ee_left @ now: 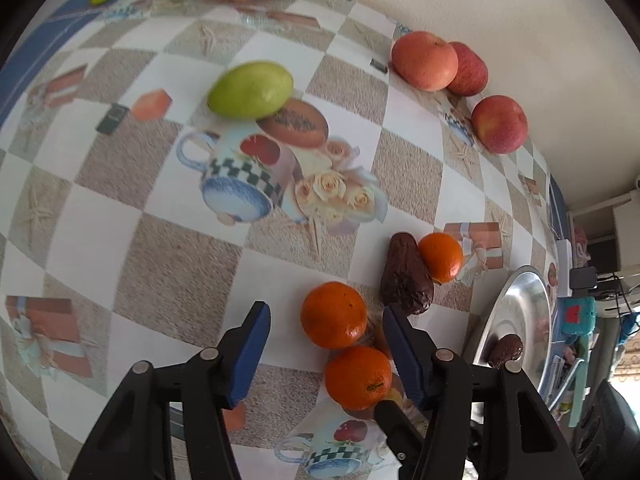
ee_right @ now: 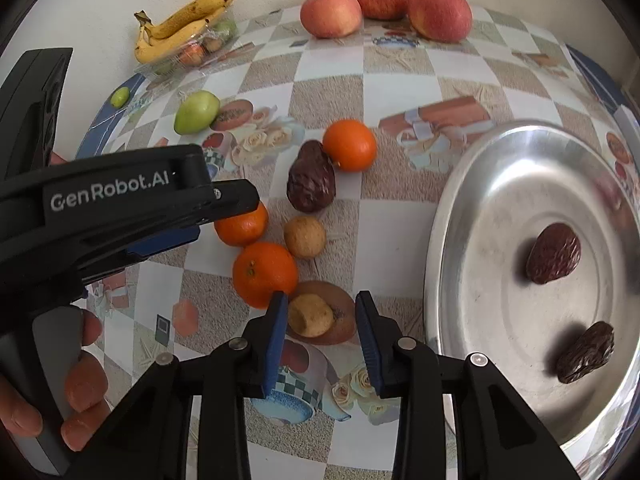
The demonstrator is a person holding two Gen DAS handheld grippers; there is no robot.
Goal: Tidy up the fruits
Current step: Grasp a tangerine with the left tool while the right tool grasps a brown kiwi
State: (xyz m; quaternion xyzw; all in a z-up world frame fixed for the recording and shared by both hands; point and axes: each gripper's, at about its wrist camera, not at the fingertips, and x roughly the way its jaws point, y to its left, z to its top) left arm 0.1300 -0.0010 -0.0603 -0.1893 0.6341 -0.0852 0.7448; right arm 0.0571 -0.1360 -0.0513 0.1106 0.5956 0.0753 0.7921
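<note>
Right wrist, left claw (ee_right: 224, 216) reads "GenRobot.AI"

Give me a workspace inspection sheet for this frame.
Surface: patterned tablecloth.
Job's things: metal tray holds two dates; third date, three oranges, three apples, two small tan fruits loose on the cloth.
Clutter: bananas on a clear container, green fruit.
Grippers: left gripper jaws open around an orange; right gripper jaws open.
Cables: some beyond the table edge.
Surroundings: plain wall.
</note>
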